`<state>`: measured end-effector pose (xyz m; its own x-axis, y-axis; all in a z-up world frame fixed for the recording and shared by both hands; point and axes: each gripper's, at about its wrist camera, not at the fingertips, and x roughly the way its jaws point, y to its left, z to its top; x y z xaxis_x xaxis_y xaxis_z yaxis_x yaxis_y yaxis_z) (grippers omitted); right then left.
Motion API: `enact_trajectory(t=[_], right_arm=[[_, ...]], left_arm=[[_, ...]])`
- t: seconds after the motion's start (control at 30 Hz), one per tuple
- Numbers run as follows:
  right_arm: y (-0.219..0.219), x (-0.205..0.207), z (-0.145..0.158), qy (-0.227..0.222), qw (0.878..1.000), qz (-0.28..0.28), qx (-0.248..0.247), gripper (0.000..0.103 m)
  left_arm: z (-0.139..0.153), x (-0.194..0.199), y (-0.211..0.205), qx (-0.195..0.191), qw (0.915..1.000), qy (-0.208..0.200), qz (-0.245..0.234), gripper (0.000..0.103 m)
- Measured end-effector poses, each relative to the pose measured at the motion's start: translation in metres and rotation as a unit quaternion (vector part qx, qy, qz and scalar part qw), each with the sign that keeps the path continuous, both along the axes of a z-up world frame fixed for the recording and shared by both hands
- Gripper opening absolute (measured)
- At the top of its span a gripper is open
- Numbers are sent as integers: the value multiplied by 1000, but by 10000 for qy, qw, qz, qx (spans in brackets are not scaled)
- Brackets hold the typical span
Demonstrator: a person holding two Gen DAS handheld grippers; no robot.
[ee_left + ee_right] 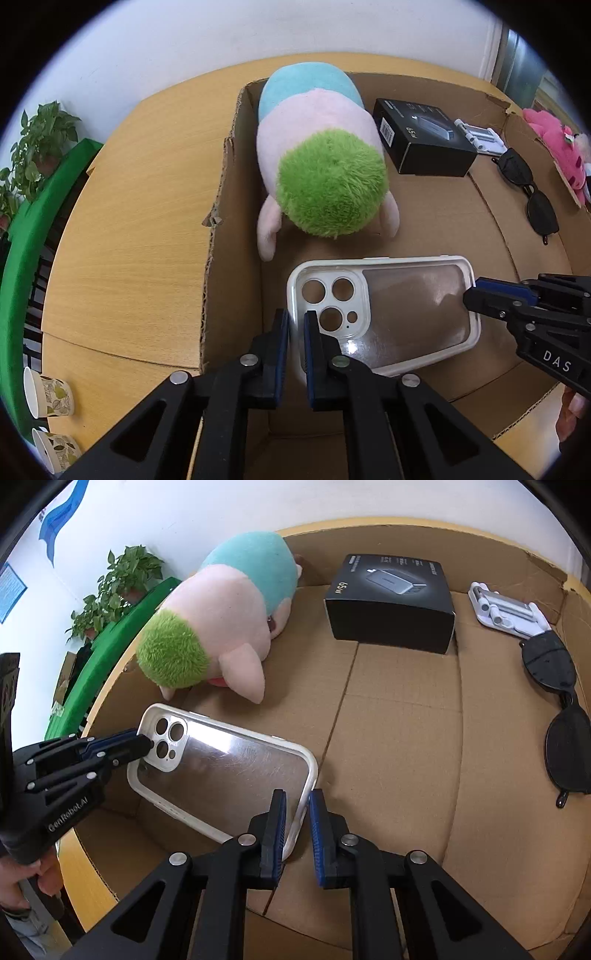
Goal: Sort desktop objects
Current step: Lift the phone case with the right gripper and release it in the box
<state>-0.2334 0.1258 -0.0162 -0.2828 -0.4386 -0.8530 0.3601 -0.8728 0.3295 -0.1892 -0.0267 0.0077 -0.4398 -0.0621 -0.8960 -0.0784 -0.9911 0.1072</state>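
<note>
1. The phone case (384,314), clear-backed with a white rim and camera cut-outs, is held between two grippers over the floor of the open cardboard box (236,206), in the corner nearest both cameras
2. The left gripper (296,325) has its jaws narrowed onto the case's camera end, the white rim sitting between its blue pads; in the right wrist view the same gripper (146,744) reaches in from the left and meets the rim beside the lens holes
3. The right gripper (297,812) pinches the opposite short edge of the case, its jaws close together with the rim between them; from the left wrist view it (471,299) comes in from the right
4. Inside the box, a plush toy (229,624) with green, pink and blue bands lies beyond the case, near the left wall
5. A black charger box (391,602) sits further back, with a white holder (506,614) and dark sunglasses (561,716) to its right
6. Outside the box, two paper cups (51,395) stand on the wooden table (129,221), and a pink plush (554,140) lies past the box's right wall
</note>
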Motion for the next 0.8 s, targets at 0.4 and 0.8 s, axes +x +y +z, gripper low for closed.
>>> enact_trajectory(t=[0.4,0.8], right_arm=[[54,87,97,2665,9625,-446,227,103],[108,118,49,2958,9381,-1738,478,103]], left_arm=[[80,92,11,786,9655,2482,-73,80],[20,102,54,676,9523,2972,149,80]])
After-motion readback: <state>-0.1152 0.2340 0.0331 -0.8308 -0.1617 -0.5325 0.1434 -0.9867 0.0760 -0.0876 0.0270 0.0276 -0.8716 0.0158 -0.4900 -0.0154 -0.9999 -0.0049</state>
